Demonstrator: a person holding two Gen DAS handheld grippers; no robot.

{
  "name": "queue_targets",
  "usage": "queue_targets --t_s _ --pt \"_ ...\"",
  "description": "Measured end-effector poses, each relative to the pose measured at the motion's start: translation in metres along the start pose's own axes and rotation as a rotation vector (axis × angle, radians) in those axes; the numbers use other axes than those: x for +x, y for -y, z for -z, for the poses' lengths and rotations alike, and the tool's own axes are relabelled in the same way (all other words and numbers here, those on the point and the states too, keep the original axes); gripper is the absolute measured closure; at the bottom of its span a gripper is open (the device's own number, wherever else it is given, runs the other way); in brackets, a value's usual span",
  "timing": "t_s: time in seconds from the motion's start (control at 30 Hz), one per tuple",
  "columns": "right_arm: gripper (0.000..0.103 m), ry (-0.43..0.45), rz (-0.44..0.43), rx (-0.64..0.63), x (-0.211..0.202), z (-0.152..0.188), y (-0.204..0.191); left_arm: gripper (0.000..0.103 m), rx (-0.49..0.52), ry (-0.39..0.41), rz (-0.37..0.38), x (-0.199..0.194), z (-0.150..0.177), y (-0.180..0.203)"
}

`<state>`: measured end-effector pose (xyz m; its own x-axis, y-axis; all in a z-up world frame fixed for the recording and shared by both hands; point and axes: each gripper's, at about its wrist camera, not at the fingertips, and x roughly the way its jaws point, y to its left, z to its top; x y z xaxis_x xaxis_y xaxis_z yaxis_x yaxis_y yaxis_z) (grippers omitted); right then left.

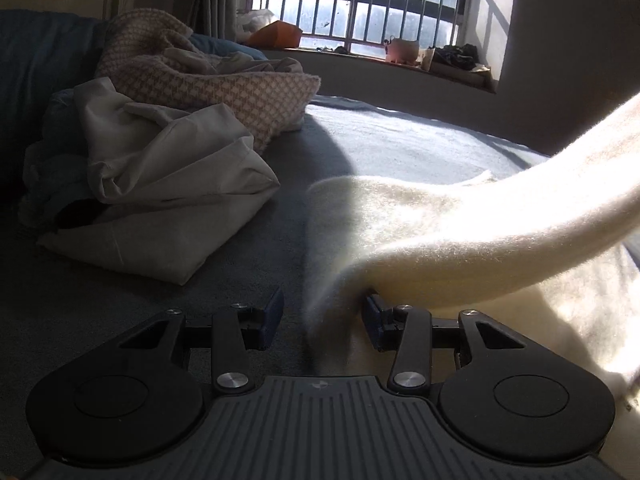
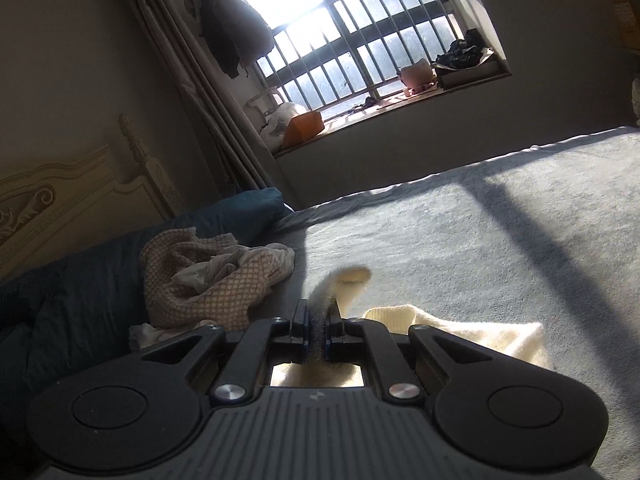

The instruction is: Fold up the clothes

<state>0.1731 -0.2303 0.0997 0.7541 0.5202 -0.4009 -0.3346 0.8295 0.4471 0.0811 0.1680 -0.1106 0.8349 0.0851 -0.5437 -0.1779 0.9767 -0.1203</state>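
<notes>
A cream knitted garment (image 1: 472, 236) lies on the blue-grey bed cover (image 1: 400, 140), and one fold of it rises off to the right. My left gripper (image 1: 324, 318) is open low over the bed, its right finger (image 1: 374, 320) tucked under the garment's edge. In the right wrist view my right gripper (image 2: 317, 322) is shut on a bunched strip of the cream garment (image 2: 500, 340), which sticks out past the fingertips and trails down to the bed cover (image 2: 460, 240).
A pile of clothes sits at the left: a grey-beige piece (image 1: 160, 184), a checked knit (image 1: 208, 76) and blue bedding (image 1: 36, 60). Behind are the headboard (image 2: 48, 196), curtain (image 2: 192, 80), barred window (image 1: 360, 4) and a cluttered sill with an orange box (image 1: 276, 34).
</notes>
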Motion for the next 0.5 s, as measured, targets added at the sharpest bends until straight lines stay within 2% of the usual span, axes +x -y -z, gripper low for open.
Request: queue_targets --t_s 0.07,0.17,0.27,0.37,0.5 --pt "0.097 -0.001 0.016 -0.035 -0.001 -0.002 -0.001 0.058 -0.062 0.024 -0.021 -0.006 0.002 -0.008" --pt "0.097 -0.048 0.067 -0.018 0.008 0.003 0.012 0.058 -0.092 0.02 -0.03 -0.008 0.007 -0.012" --pt "0.097 -0.056 0.073 0.004 0.013 0.006 0.017 0.058 -0.107 0.021 -0.036 -0.011 0.011 -0.014" --pt "0.097 -0.042 0.054 -0.029 0.01 0.007 0.014 0.058 -0.109 0.017 -0.035 -0.014 0.013 -0.015" --pt "0.097 -0.144 0.169 -0.056 0.027 0.04 0.049 0.058 -0.104 0.007 -0.031 -0.016 0.015 -0.014"
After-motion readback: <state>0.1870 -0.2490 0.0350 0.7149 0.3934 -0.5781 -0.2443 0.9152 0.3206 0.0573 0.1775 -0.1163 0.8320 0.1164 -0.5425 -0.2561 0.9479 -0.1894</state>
